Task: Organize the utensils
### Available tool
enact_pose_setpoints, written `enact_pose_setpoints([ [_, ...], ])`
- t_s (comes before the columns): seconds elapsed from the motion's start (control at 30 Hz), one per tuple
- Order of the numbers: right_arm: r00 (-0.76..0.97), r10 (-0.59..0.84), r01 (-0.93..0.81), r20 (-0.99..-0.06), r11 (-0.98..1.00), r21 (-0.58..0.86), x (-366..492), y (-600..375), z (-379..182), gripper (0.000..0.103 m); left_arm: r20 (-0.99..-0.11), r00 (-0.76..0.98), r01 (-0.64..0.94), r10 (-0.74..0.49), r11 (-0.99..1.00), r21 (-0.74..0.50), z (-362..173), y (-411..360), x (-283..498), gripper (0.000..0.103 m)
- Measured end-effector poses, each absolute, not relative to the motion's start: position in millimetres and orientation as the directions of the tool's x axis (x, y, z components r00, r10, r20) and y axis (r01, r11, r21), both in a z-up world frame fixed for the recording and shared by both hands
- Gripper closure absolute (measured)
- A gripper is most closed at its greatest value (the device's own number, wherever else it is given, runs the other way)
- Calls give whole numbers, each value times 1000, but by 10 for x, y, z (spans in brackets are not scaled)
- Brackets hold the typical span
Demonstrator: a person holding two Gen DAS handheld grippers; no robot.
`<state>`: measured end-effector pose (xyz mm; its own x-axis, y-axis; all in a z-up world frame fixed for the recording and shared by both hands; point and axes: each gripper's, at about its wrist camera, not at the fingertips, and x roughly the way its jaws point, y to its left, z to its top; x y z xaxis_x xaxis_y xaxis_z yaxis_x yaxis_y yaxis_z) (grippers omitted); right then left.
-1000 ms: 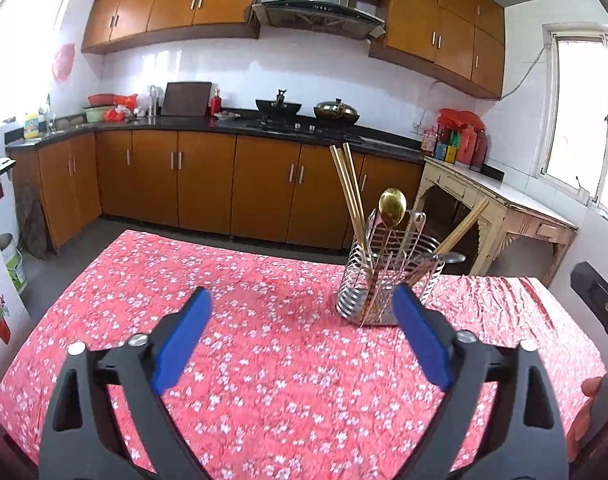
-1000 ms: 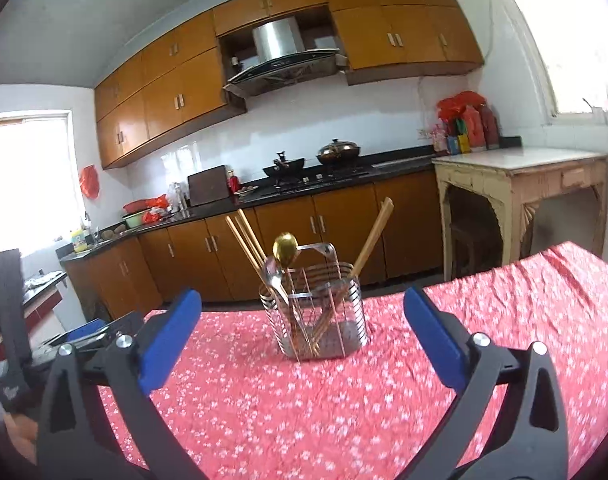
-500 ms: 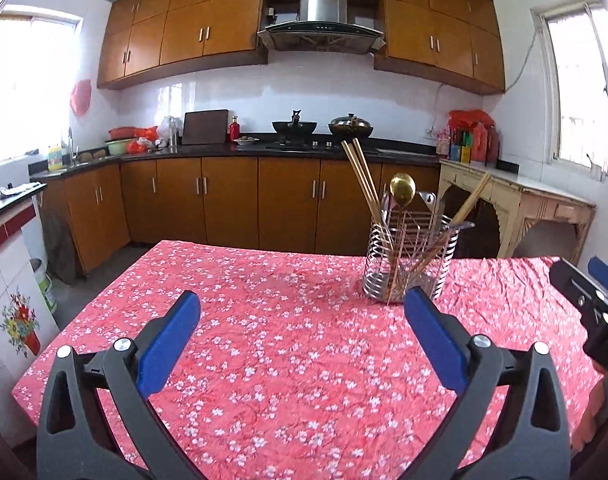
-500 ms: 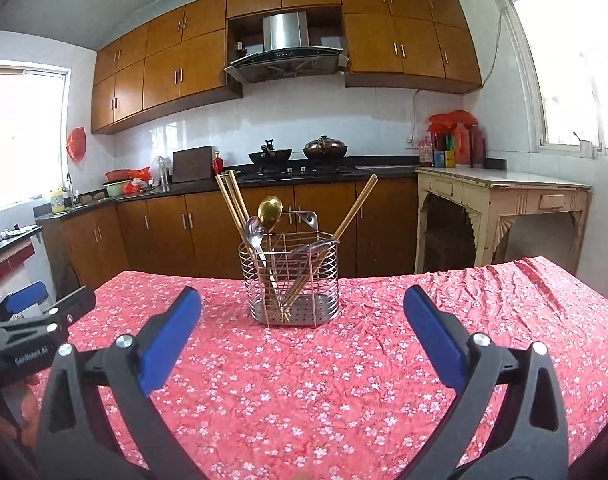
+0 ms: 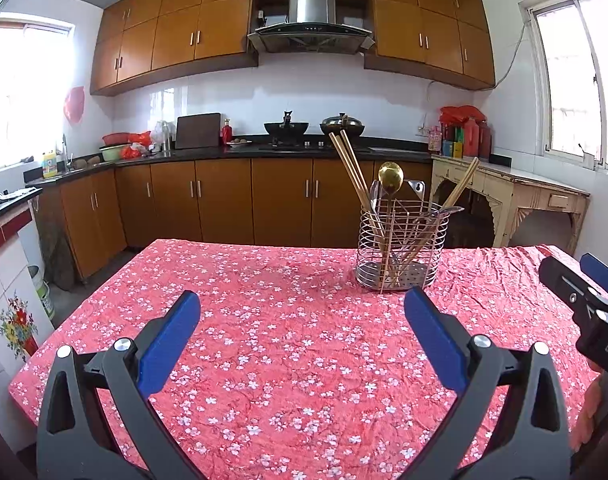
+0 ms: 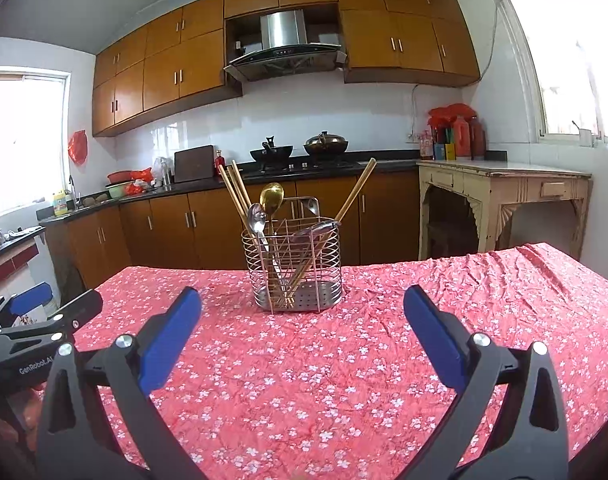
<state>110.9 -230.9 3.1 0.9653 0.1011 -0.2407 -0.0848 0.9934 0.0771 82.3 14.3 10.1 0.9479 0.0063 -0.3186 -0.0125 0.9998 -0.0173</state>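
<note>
Right wrist view: red floral tablecloth (image 6: 343, 380) carries a wire utensil holder (image 6: 294, 266) with wooden chopsticks (image 6: 234, 190), a gold spoon (image 6: 272, 197) and a silver spoon (image 6: 257, 216) standing inside. Nothing blocks it. Right gripper (image 6: 302, 312) and left gripper (image 5: 302, 316) both gape wide, empty.

Utensil caddy (image 6: 292, 270): bright metal wire, glossy, with a perforated steel base. Gold spoon (image 6: 272, 199): polished metal, mirror sheen. Silver spoon (image 6: 256, 216): shiny steel. Chopsticks (image 6: 236, 192): matt wood. Bench cloth (image 6: 343, 360): red floral fabric, creased, matt. Left gripper (image 5: 302, 320) and right gripper (image 6: 302, 320): black matt plastic arms, smooth blue pads (image 6: 170, 336), bright metal bolts.
</note>
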Motion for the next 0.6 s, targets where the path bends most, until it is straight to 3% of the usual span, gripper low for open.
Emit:
enact_pose_setpoints([
  [0.6,970,89,-76,-228,995,65,1116,-2304,34,4,-319,948,-19,7,999,-34,110,162,853,2],
])
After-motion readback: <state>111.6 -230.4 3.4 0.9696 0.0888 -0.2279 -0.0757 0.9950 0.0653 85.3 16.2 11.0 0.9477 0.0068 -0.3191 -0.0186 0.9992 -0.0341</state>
